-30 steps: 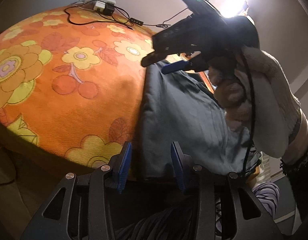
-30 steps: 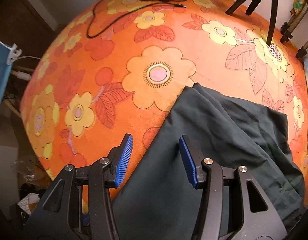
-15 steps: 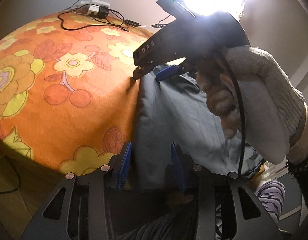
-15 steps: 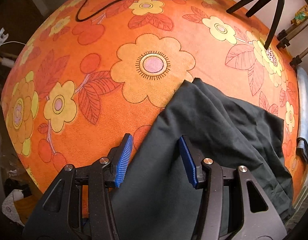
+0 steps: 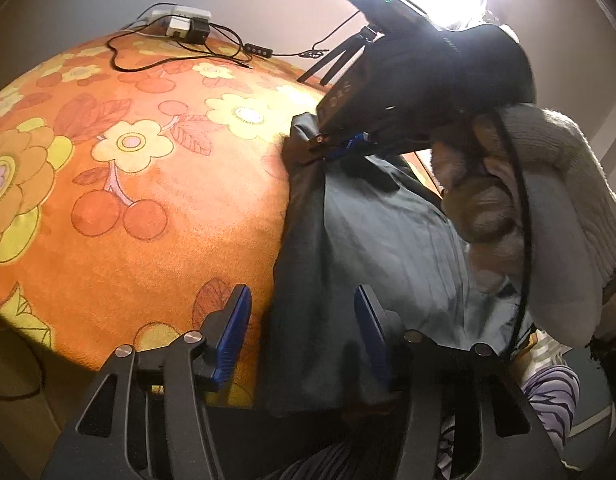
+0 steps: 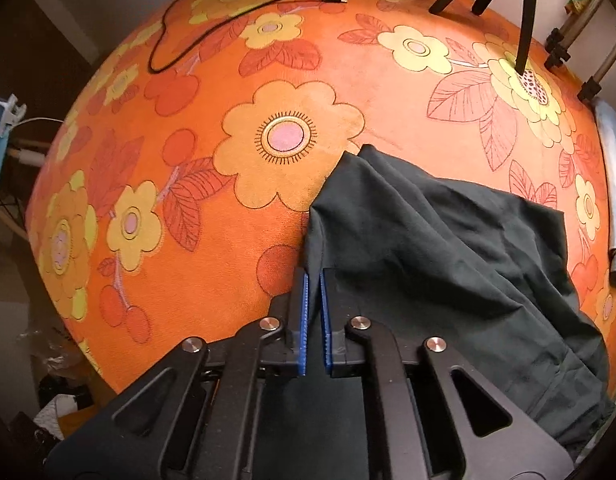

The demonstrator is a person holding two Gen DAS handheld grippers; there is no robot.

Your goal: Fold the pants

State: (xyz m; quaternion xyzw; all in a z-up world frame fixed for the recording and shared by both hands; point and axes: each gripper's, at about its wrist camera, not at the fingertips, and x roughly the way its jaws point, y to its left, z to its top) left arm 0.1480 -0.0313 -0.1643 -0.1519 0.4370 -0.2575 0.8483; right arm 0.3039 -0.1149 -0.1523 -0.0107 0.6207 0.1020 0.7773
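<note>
We are pinching the pants' left edge on the floral cloth with the right gripper clamped tight; the left gripper, gaping and empty, is needing its own near-edge grip next

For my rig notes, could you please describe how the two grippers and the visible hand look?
Both the left gripper and the right gripper are black linkage frames with silver pivot bolts and ribbed blue finger pads. White lettering and a green light mark the right body. The right hand wears a whitish knit glove, crossed by a black cable.
</note>
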